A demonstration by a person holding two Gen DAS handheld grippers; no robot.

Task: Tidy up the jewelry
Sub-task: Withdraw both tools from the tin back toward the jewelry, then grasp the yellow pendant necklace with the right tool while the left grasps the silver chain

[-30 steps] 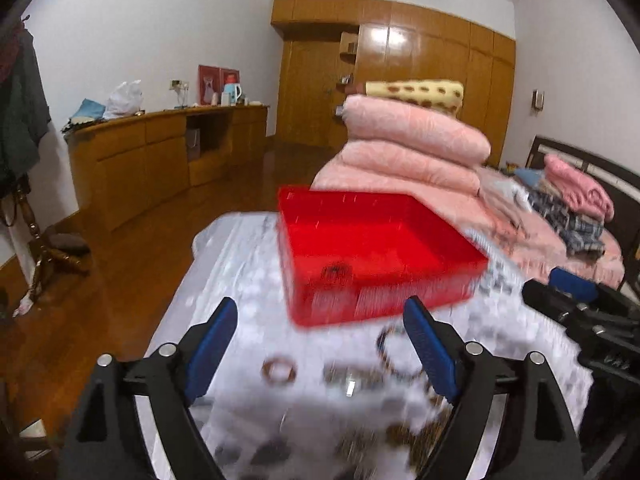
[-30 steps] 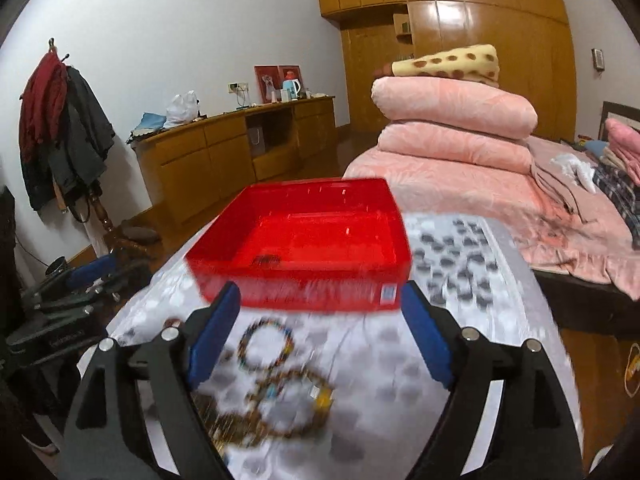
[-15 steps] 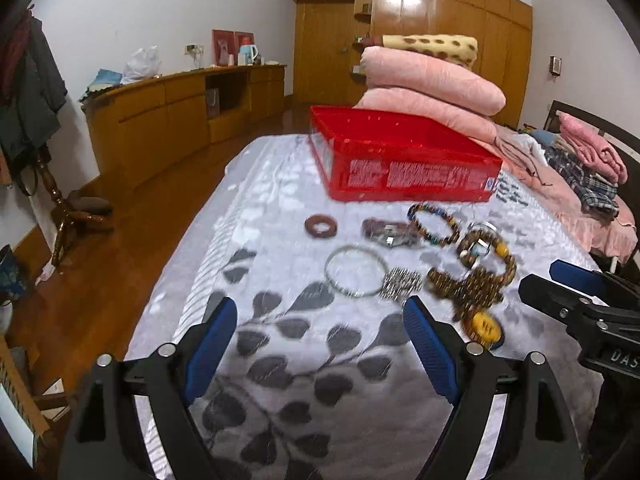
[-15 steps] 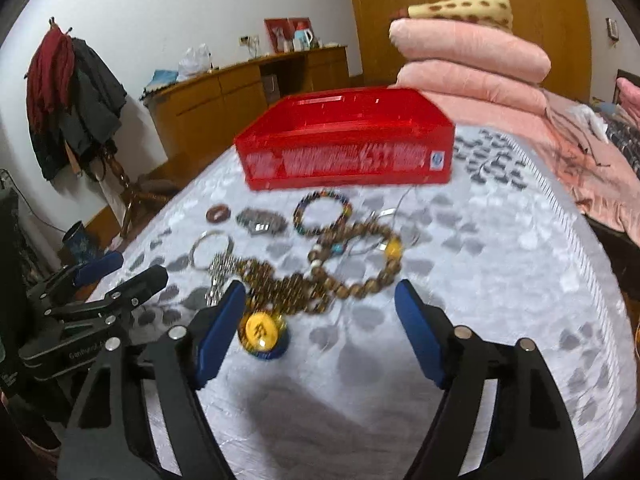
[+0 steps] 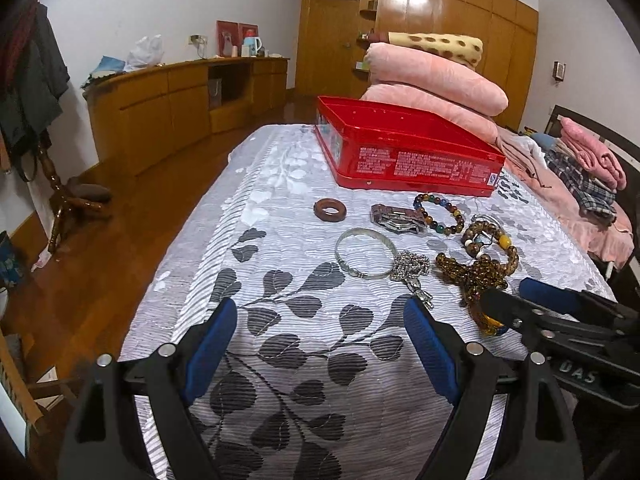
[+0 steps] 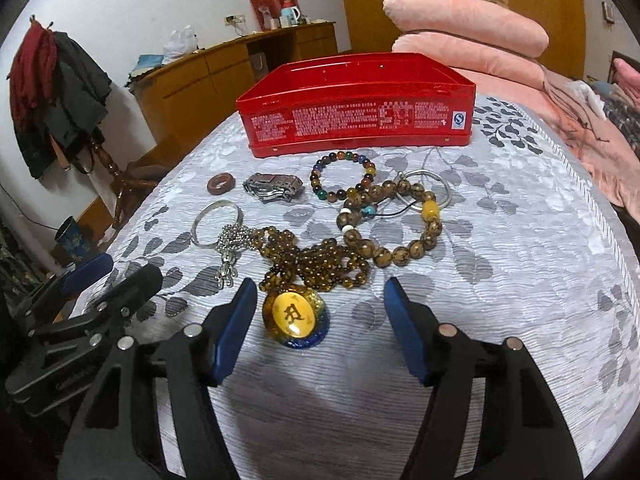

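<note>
Over the last second we have brought both grippers down from above the red tin [image 6: 356, 108] to just over the near end of the jewelry, so the tin now shows us its near wall, not its inside. Our right gripper [image 6: 318, 324] has just been closing its jaws: they now flank the yellow pendant [image 6: 296, 316], which lies between them, but the pads stand clear of it and nothing is clamped. Our left gripper [image 5: 320, 344] hangs wide apart over bare leaf-patterned bedspread [image 5: 280, 360], holding nothing. We judge the first pick is about to begin: the pendant necklace, bound for the tin.

Counting what lies on the bedspread, all near of the tin:
- one brown ring [image 6: 221, 183], far left
- one wristwatch [image 6: 273, 187], right of it
- one multicoloured bead bracelet [image 6: 344, 176]
- one large brown bead bracelet [image 6: 394, 222] with a yellow bead
- one thin metal hoop [image 6: 426, 188] under it
- one silver bangle [image 6: 216, 224]
- one silver ball chain [image 6: 232, 248]
- one amber bead necklace [image 6: 316, 264] carrying the pendant

One tin, two grippers. Whether the tin already holds anything, we cannot tell from here.
</note>
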